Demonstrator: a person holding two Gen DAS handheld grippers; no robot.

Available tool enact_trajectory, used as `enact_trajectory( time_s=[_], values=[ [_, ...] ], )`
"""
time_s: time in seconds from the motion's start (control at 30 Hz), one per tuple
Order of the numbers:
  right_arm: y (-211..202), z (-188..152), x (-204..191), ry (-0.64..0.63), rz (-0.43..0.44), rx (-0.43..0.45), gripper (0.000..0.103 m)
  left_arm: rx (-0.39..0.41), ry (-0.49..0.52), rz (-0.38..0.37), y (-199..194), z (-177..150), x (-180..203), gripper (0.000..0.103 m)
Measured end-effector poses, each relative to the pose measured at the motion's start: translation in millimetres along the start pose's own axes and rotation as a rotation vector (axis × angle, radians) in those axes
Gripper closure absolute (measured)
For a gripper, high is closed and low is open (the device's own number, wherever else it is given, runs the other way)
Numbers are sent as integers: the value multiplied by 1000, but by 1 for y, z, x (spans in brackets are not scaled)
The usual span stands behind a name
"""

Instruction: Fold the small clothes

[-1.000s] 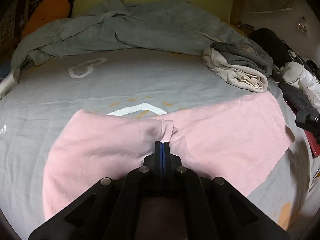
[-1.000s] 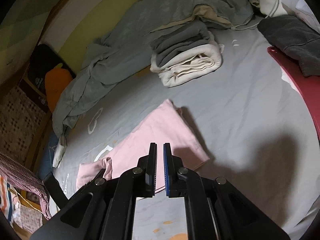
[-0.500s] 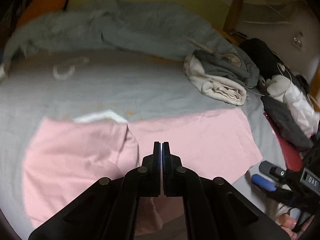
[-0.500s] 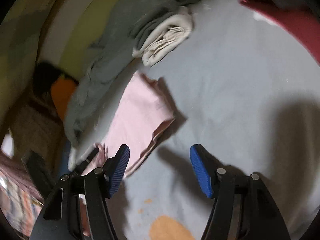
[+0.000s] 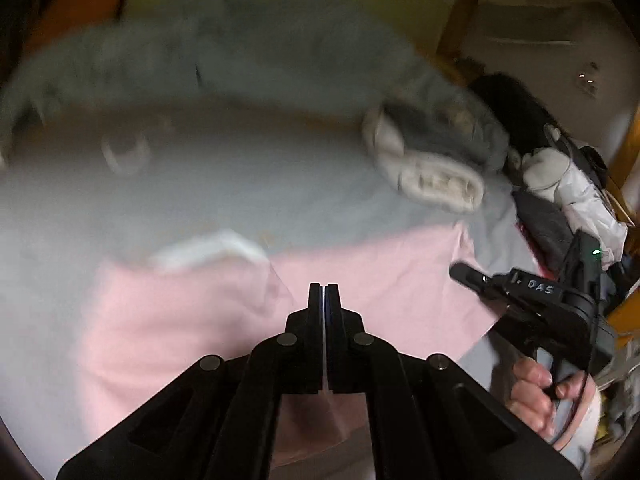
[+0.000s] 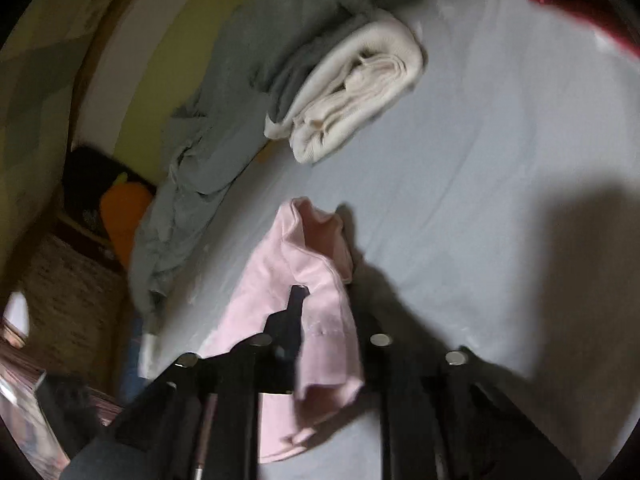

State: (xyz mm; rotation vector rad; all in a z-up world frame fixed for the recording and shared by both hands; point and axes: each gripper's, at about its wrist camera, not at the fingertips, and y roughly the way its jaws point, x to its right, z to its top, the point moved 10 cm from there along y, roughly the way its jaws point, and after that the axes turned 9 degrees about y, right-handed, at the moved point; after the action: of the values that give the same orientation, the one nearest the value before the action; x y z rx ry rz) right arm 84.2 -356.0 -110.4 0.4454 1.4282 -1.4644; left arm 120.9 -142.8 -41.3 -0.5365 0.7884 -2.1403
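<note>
Far bedding smeared by blur — pink garment hides one right jaw.

A: Where does the garment lie?
B: On the sheet, across the lower half of the left wrist view, with the left gripper over its middle.
A: And behind it?
B: The blanket runs along the top. The folded stack sits at upper right, apart from the garment.
A: Further right?
B: A heap of clothes at the right edge, with the right gripper below it, at the garment's right corner.
A: In the right wrist view?
B: The garment is at lower centre, draped between the fingers; the stack is above it, the blanket to the upper left.
</note>
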Motion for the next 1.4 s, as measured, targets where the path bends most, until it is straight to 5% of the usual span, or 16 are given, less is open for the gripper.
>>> enact_trajectory(
  time_s=[0.2, 0.37, 0.5, 0.67, 0.73, 0.87, 1.03, 1.2, 1.4],
  values=[
    [-23, 1, -55, -122, 30, 26, 89, -83, 10, 53, 7, 6, -22, 102],
    [-43, -18, -103, -289, -9, 61, 89, -142, -197, -153, 59, 7, -19, 102],
    [-60, -27, -116, -416, -74, 138, 91, -213, -147, -108, 74, -13, -5, 102],
    [-59, -26, -122, -414, -82, 120, 93, -174, 39, -47, 50, -44, 24, 102],
    [-61, -21, -123, -443, -138, 173, 94, -154, 74, -66, 31, -57, 34, 102],
    [-56, -28, -131, -454, -112, 147, 95, -177, 104, -99, 6, -81, 47, 102],
    [-61, -40, -151, -491, -79, 142, 95, 27, 101, 11, -50, -54, 16, 102],
    [-61, -59, -170, -517, -76, 137, 95, 121, 28, 83, -80, -13, -38, 102],
    [-55, -84, -194, -549, -66, 148, 95, 324, -143, 153, -128, 7, -105, 102]
  ],
)
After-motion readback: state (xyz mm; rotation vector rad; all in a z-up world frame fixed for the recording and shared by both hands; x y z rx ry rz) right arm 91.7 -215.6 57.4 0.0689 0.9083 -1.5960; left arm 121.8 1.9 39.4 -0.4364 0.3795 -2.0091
